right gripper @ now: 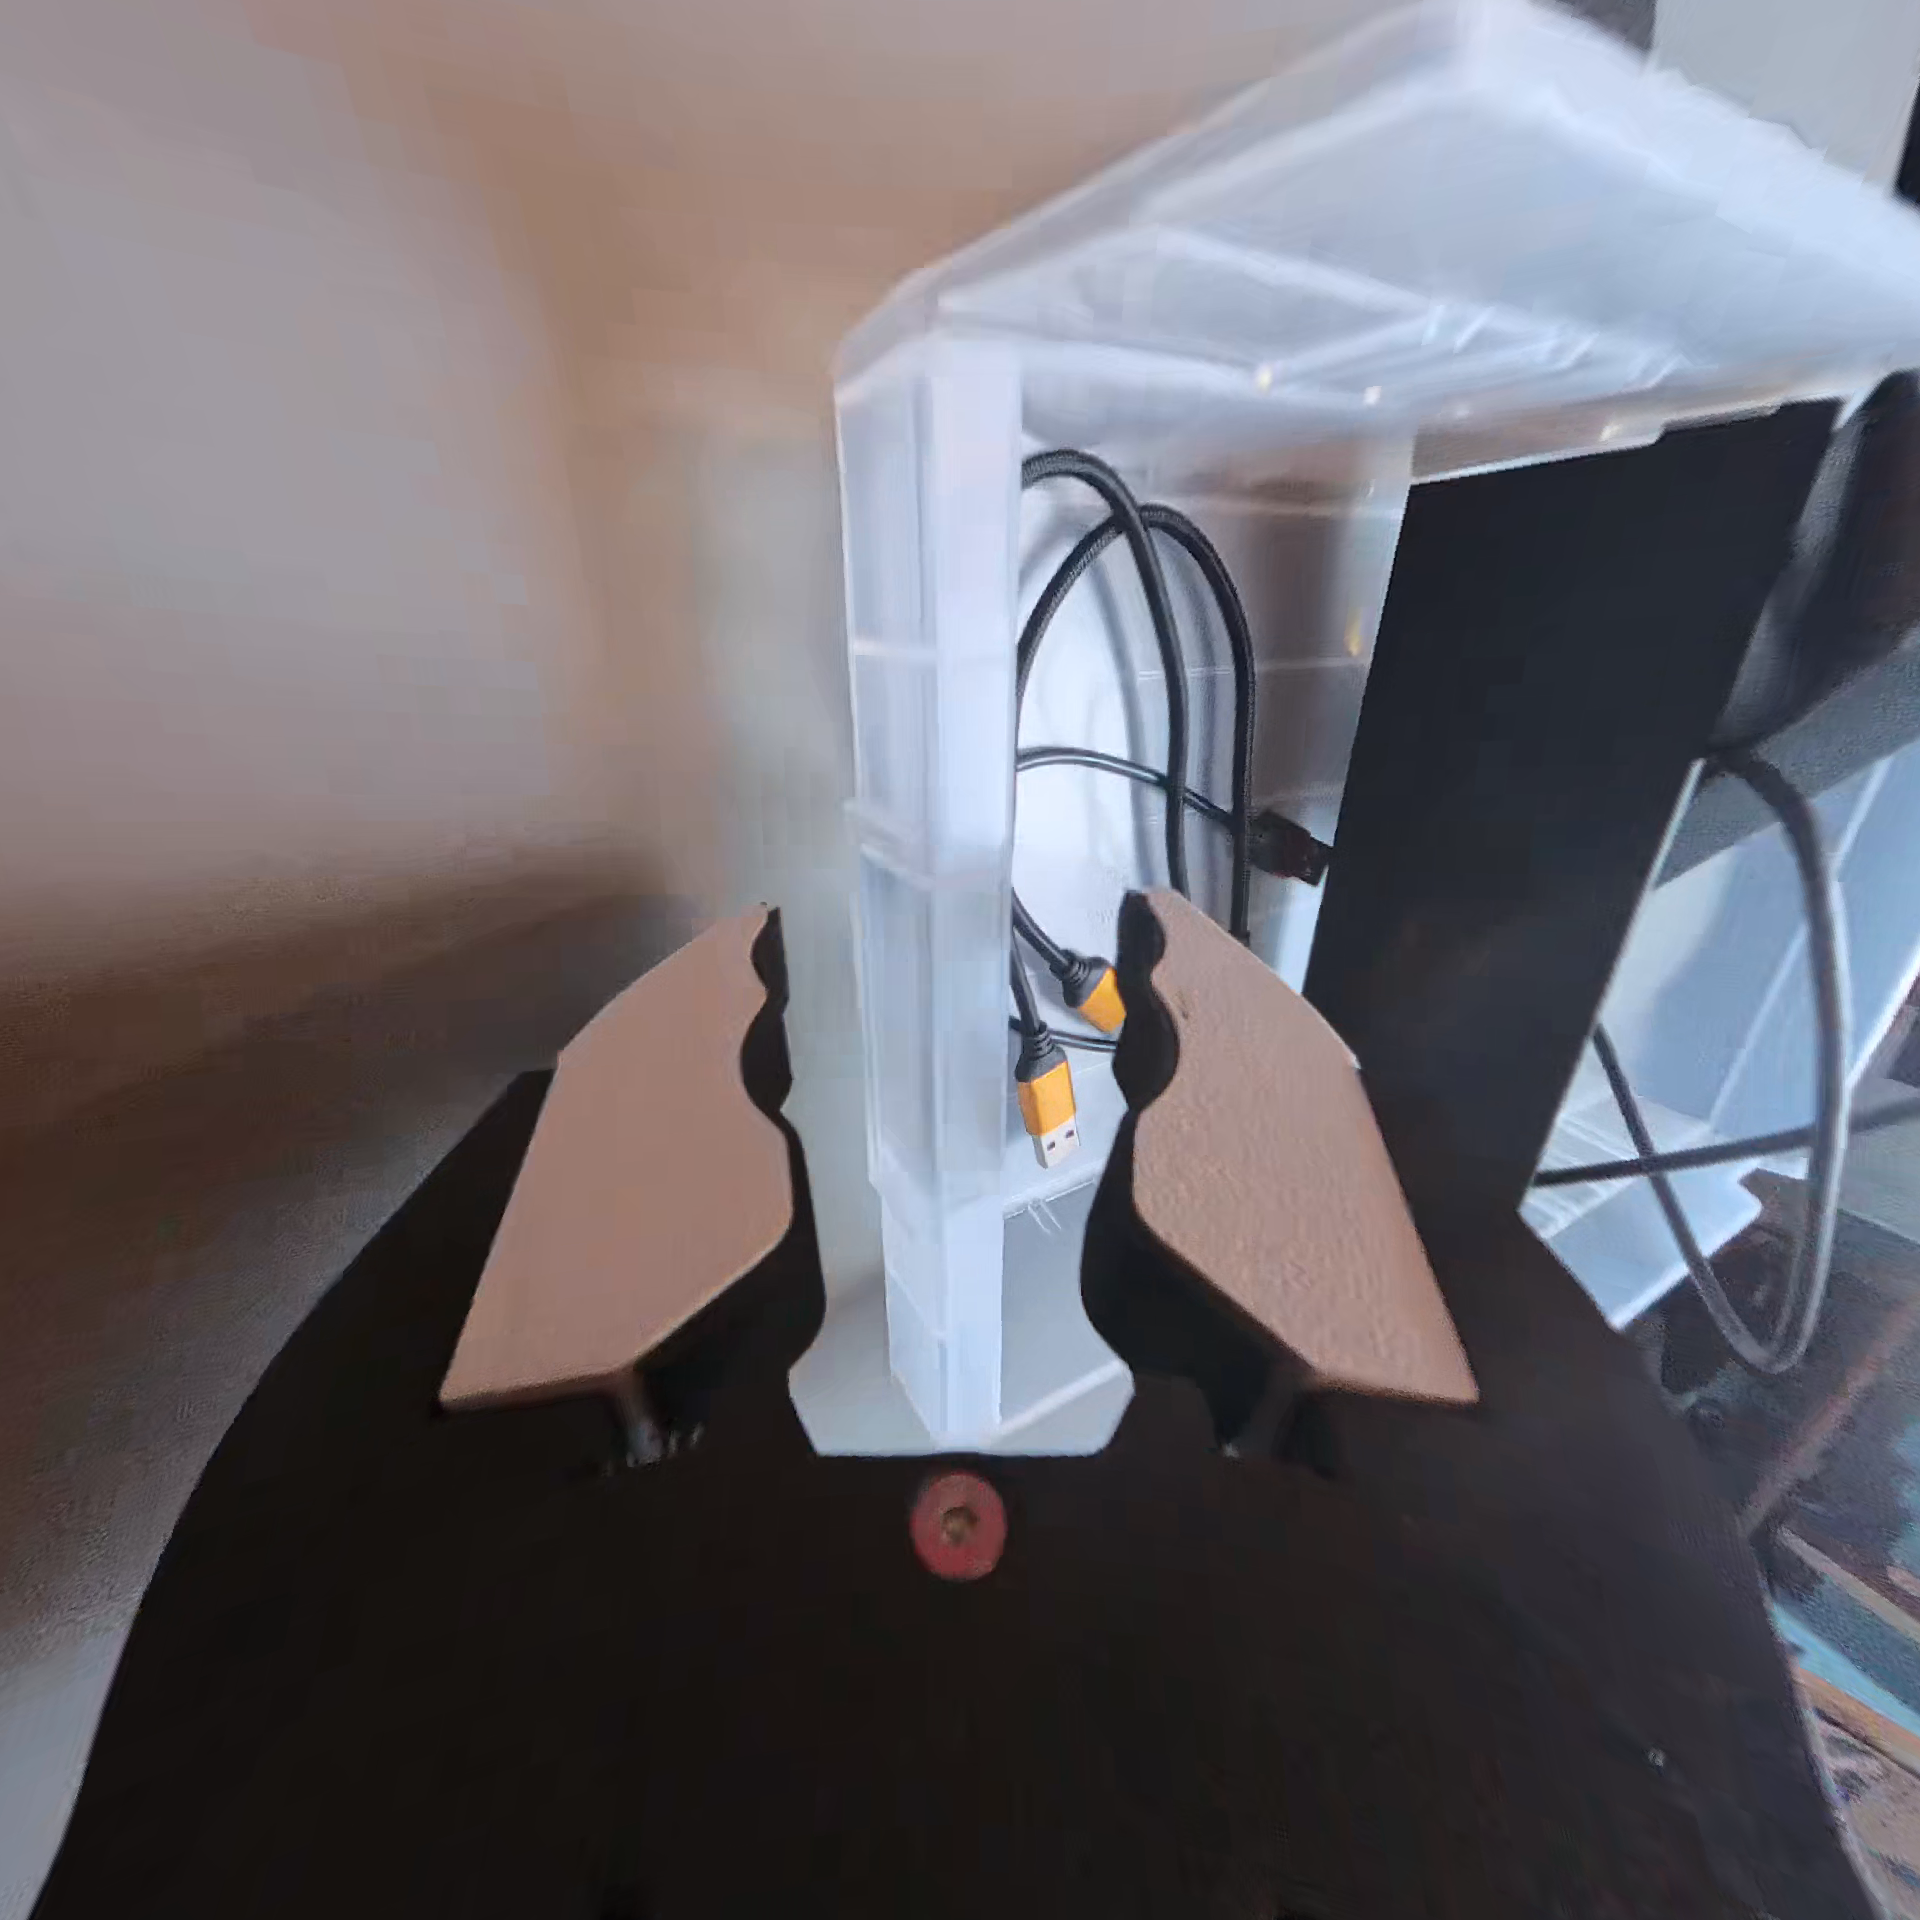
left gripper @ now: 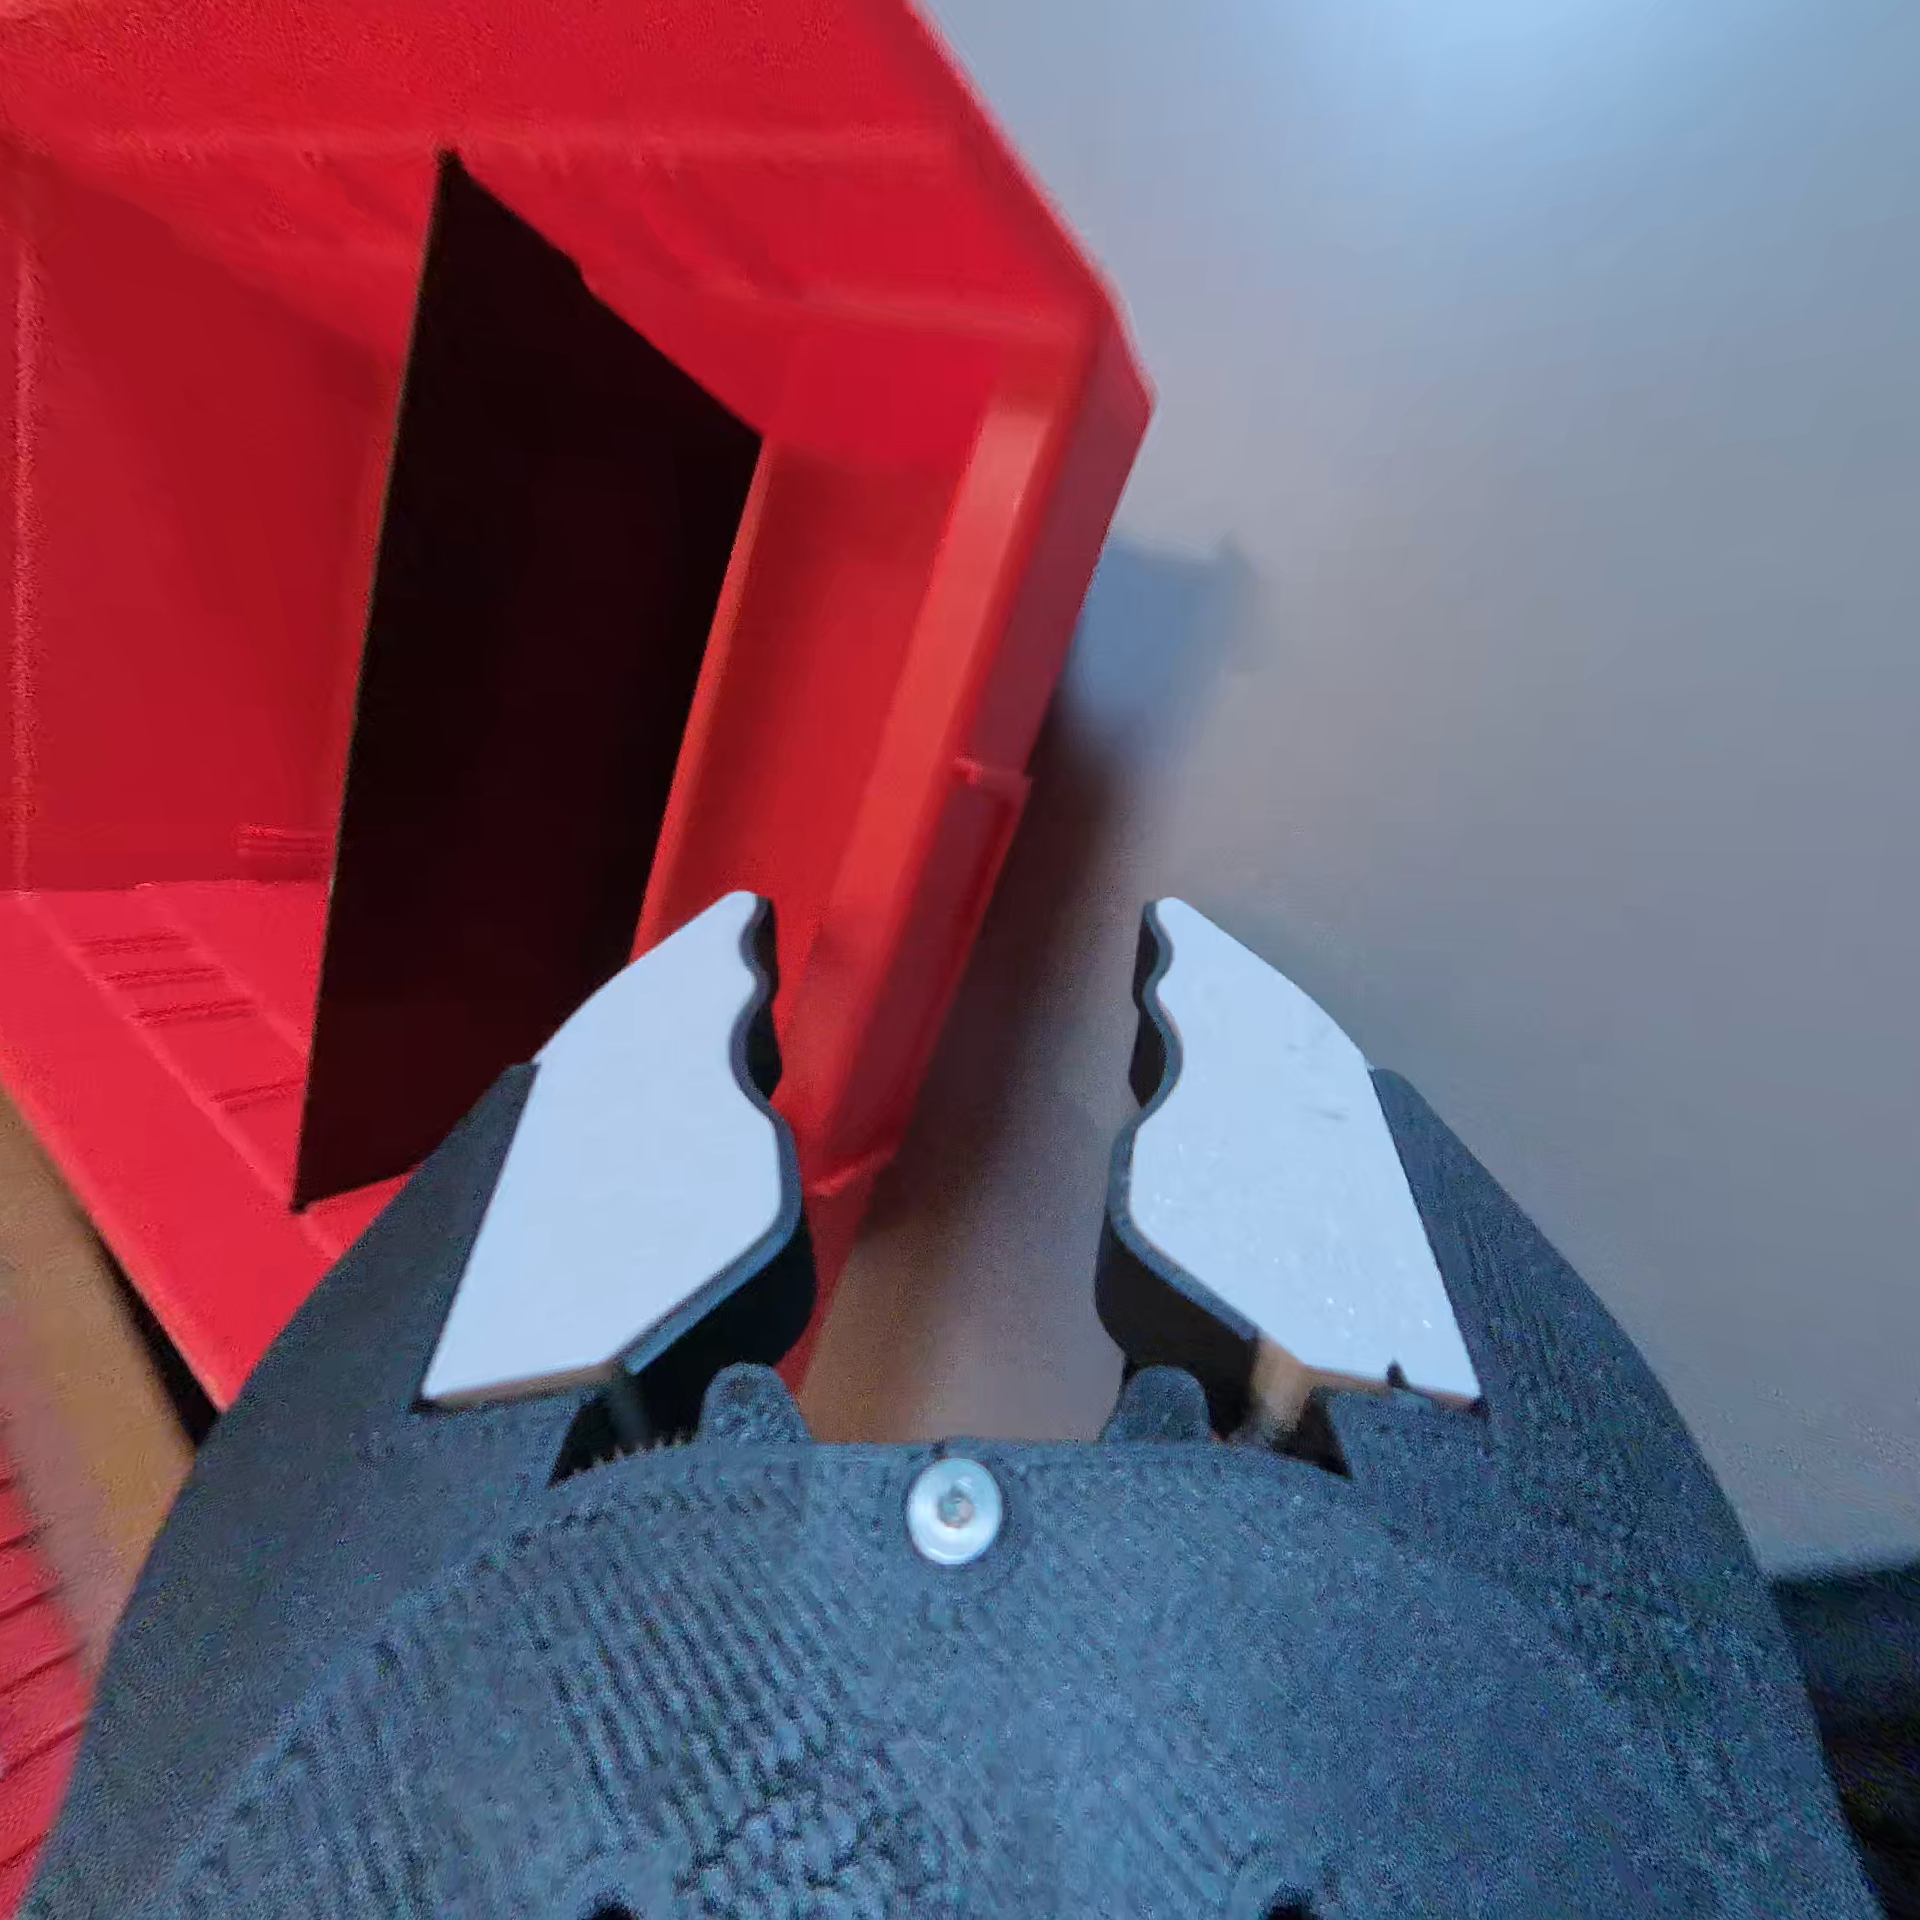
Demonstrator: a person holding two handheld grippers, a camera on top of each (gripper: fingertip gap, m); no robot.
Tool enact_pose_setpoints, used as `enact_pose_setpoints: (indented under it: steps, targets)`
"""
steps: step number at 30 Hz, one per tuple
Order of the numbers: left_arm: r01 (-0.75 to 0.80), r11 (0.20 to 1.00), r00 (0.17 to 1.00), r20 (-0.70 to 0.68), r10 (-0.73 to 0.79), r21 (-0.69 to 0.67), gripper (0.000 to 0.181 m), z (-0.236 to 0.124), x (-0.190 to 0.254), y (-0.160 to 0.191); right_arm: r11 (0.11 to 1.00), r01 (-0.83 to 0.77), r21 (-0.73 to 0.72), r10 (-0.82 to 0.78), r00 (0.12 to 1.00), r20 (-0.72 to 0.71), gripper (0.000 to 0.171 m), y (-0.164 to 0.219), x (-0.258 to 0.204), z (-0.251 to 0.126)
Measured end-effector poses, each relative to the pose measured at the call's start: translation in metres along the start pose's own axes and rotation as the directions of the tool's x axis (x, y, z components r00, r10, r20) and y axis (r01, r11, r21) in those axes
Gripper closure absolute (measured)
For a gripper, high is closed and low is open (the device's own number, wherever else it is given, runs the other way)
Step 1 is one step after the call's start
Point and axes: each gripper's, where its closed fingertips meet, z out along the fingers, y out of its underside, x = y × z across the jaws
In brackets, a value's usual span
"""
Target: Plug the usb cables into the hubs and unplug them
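My right claw (right gripper: 951, 914) gapes empty at the clear bin (right gripper: 935, 727) — I should grab the orange plug (right gripper: 1049, 1101) by its body. Left claw (left gripper: 956, 914) waits, spread, by the red bin (left gripper: 914, 675).

black textured left gripper (left gripper: 956, 925), right gripper (right gripper: 951, 920); wavy-edged, seemingly grey pads, central screw.

Left tool (left gripper: 956, 914) jaws apart, empty, right tool (right gripper: 951, 914) seemingly likewise
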Motion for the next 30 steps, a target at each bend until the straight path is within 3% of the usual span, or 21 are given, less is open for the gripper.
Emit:
enact_pose_setpoints:
  steps: [1,2,4,11,16,21,25,27,30]
  targets:
    - [-0.048,0.998,0.998,0.035,0.049,-0.032,0.123,0.009,-0.005,0.003,1.000,0.018,-0.008,-0.018,1.000,0.000,0.121,0.001,-0.001,0.009]
    - [-0.113,0.993,0.991,0.072,0.115,-0.039,0.137,0.016,-0.009,0.003,0.999,0.040,0.000,-0.040,0.999,-0.003,0.134,-0.001,-0.003,0.015]
    - [-0.227,0.974,0.964,0.140,0.225,-0.001,0.148,0.022,-0.013,-0.006,0.995,0.095,0.019,-0.094,0.994,-0.054,0.140,-0.009,-0.004,0.016]
    - [-0.307,0.935,0.949,0.125,0.288,0.175,0.149,0.025,0.025,-0.060,0.969,0.225,0.102,-0.213,0.970,-0.118,0.140,-0.045,-0.064,-0.016]
    - [-0.433,0.848,0.899,0.082,0.430,0.305,0.149,0.019,0.076,-0.110,0.937,0.292,0.192,-0.271,0.954,-0.126,0.140,-0.067,-0.129,-0.051]
    - [-0.486,0.784,0.870,0.124,0.477,0.386,0.147,0.026,0.092,-0.148,0.886,0.176,0.429,-0.149,0.984,-0.095,0.139,-0.096,-0.185,-0.103]
    - [-0.293,0.814,0.945,0.019,0.328,0.502,0.135,-0.004,0.093,-0.159,0.718,-0.110,0.688,0.059,0.994,0.097,0.139,-0.104,-0.212,-0.176]
    - [-0.087,0.802,0.967,-0.144,0.212,0.591,0.132,-0.036,0.102,-0.164,0.601,-0.260,0.756,0.255,0.959,0.127,0.139,-0.086,-0.192,-0.204]
    - [0.286,0.739,0.877,-0.477,0.054,0.610,0.122,-0.086,0.131,-0.167,0.406,-0.451,0.795,0.654,0.751,0.092,0.139,-0.020,-0.138,-0.220]
